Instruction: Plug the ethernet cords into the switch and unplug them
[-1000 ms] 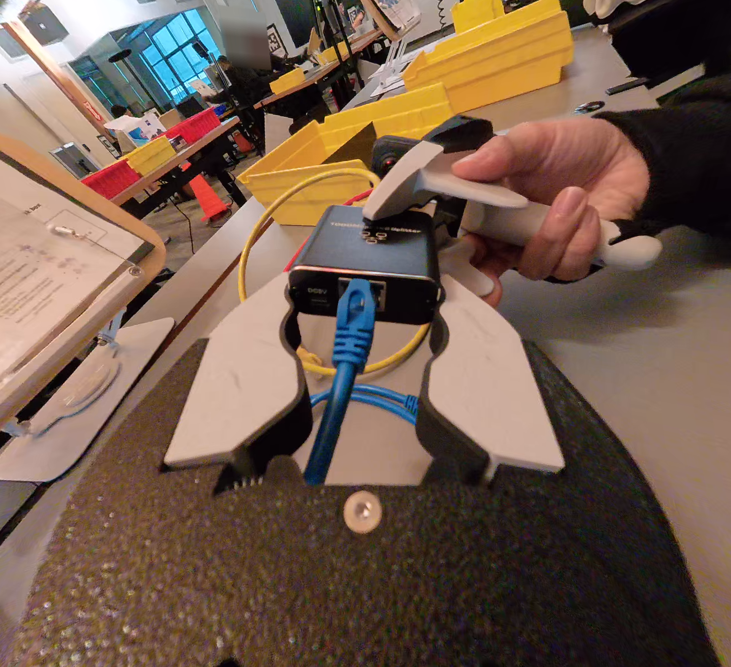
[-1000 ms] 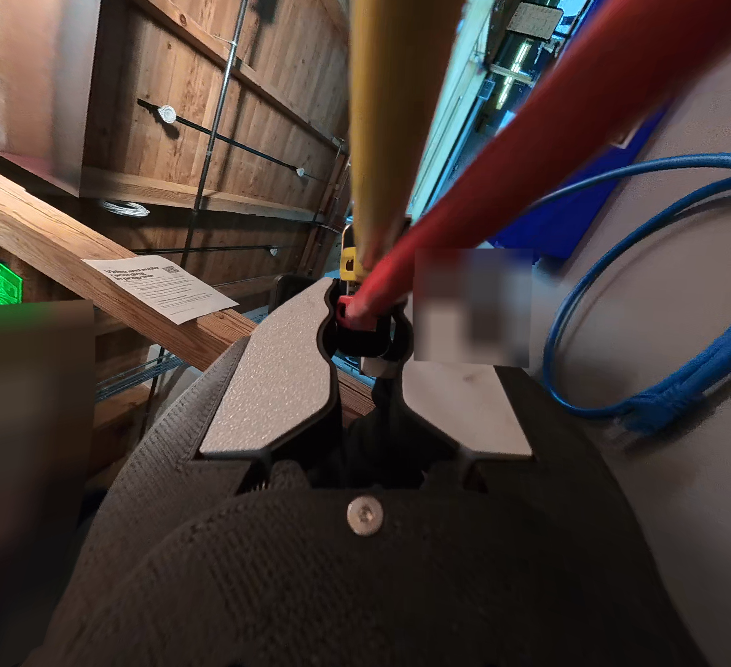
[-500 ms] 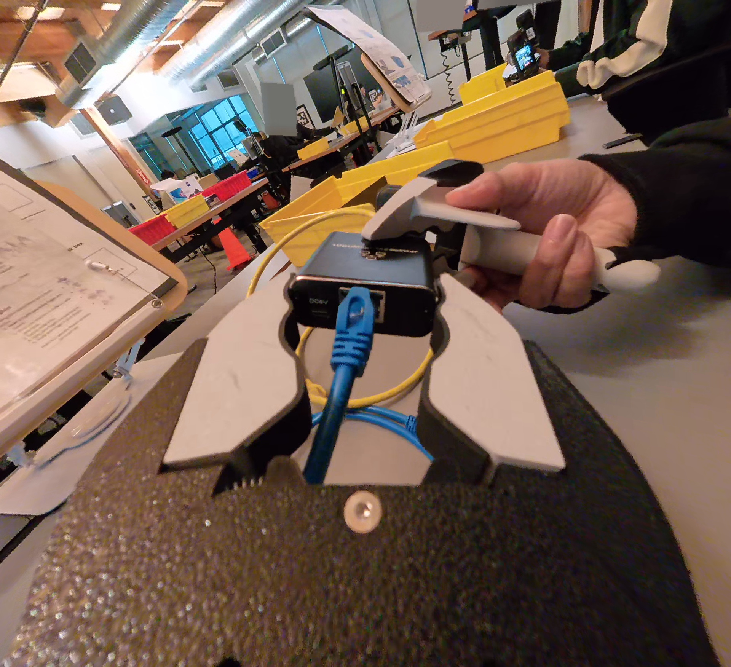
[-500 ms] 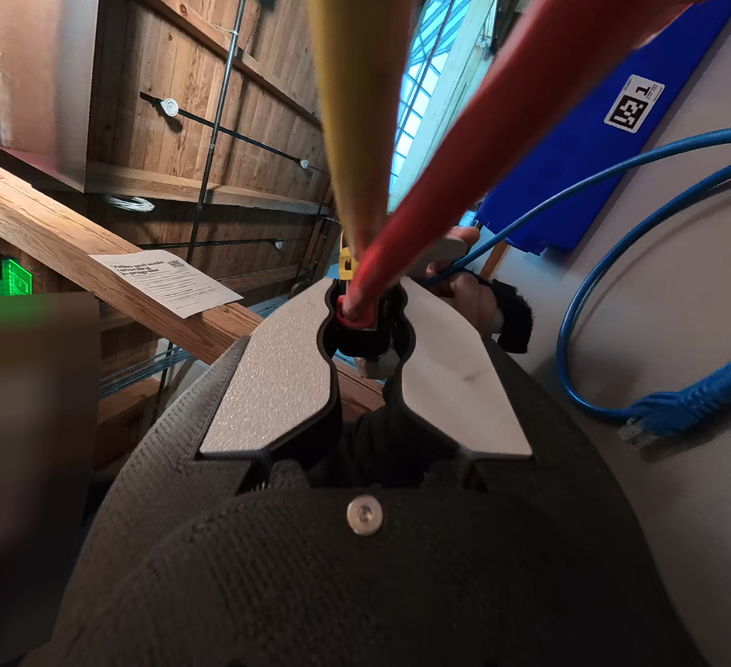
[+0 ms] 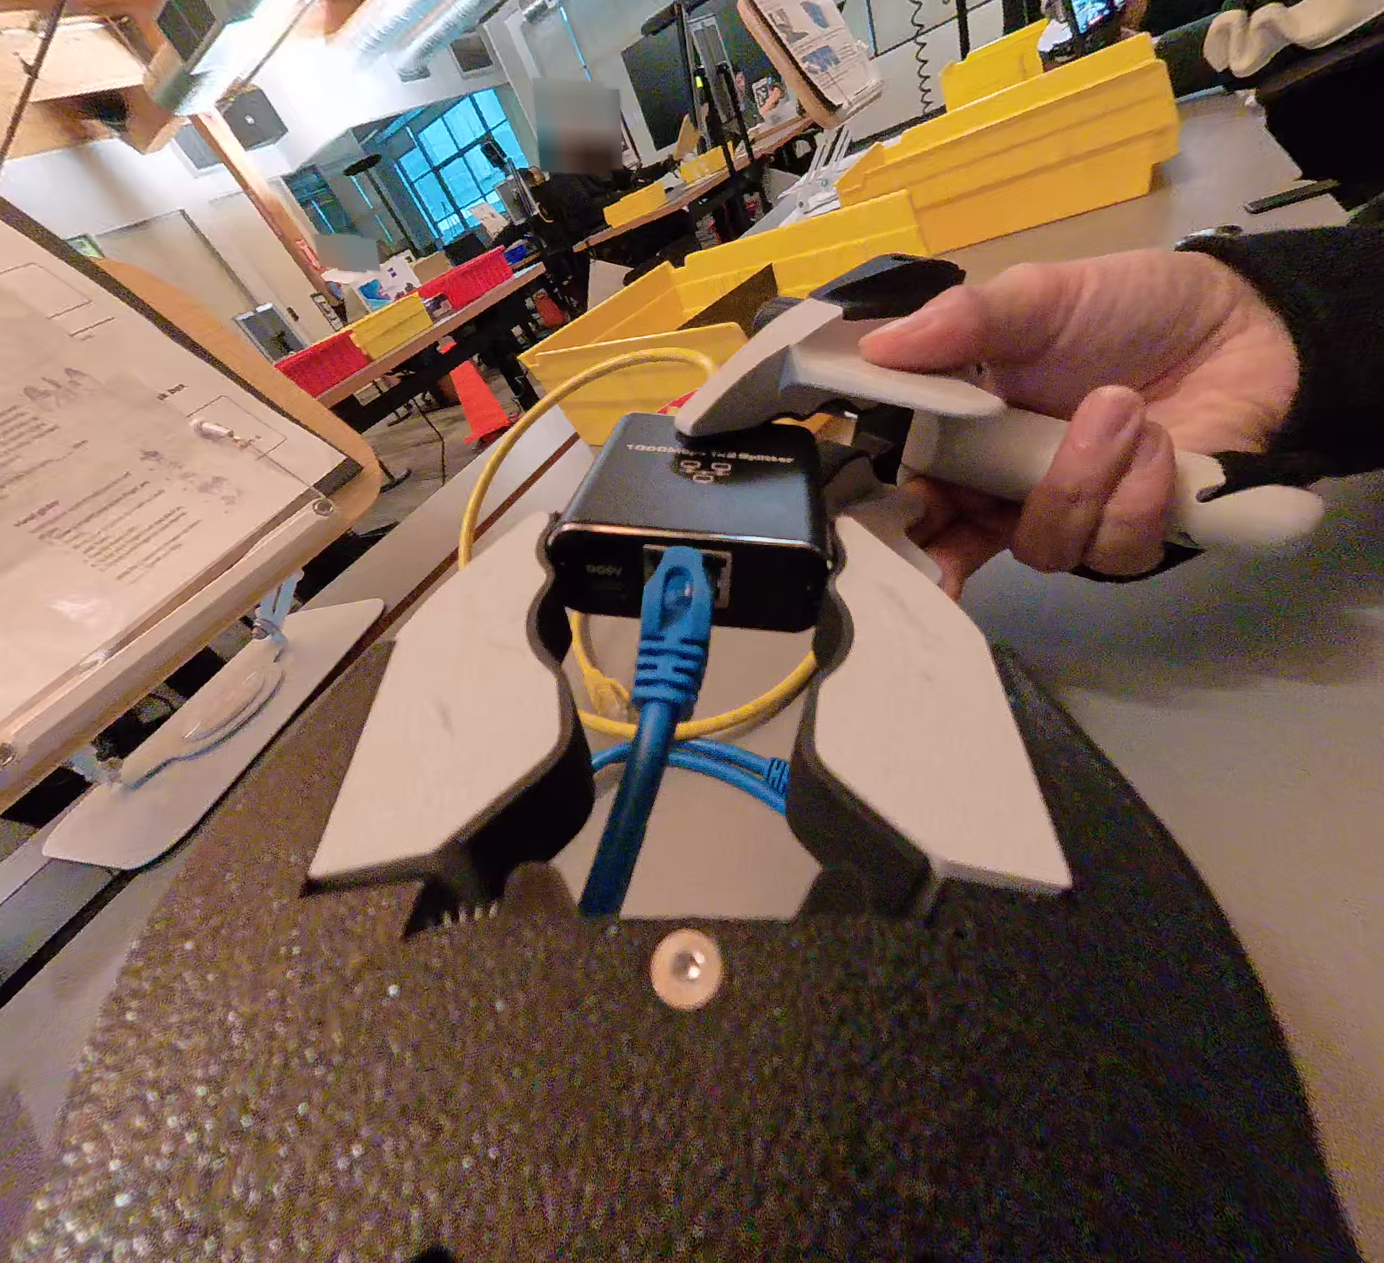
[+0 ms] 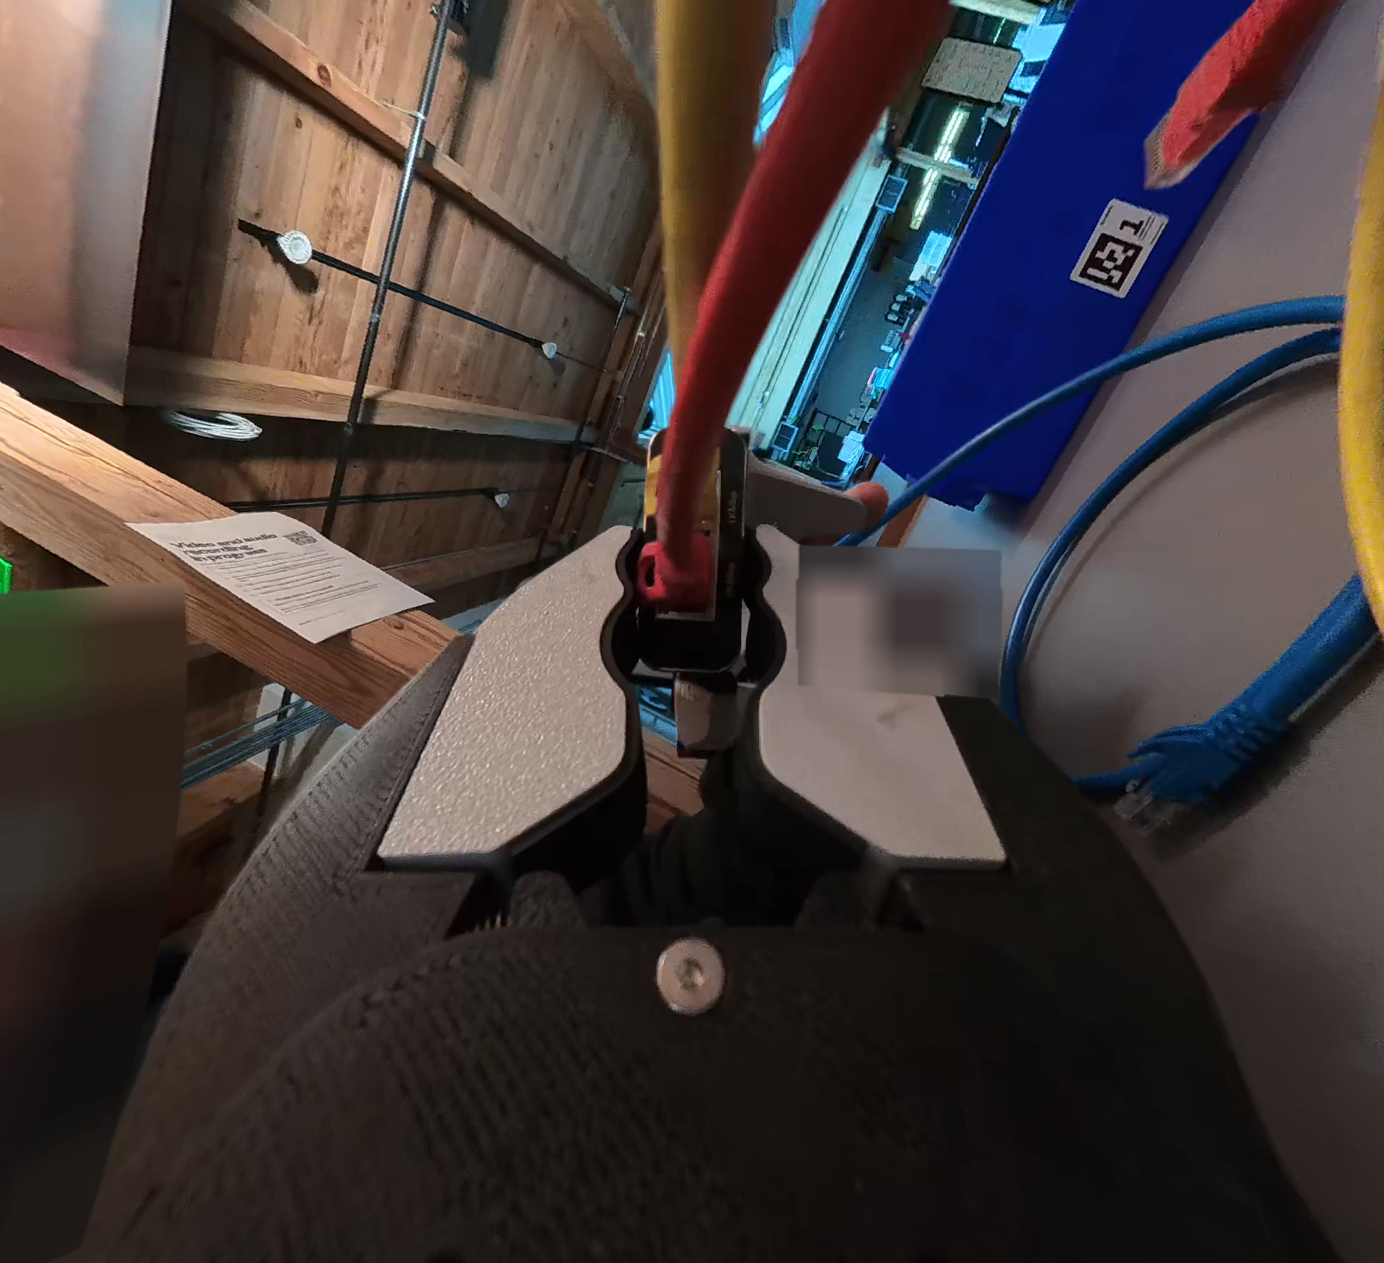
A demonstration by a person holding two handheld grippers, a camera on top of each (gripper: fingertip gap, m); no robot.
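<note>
The grey table [image 5: 1236, 740] sits lower in the left wrist view than before. Left gripper [image 5: 689, 598] stays clamped across the black switch [image 5: 696, 508], blue cord [image 5: 666, 635] plugged in; right gripper [image 6: 693, 602] stays pinched on the switch's other end beside the red plug [image 6: 666, 572]

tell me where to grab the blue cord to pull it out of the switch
Grip the ribbed boot of the blue cord just outside the switch, coming from the near side along the cord's line. It sticks straight out of the front port, so a straight pull back should likely free it.
</note>
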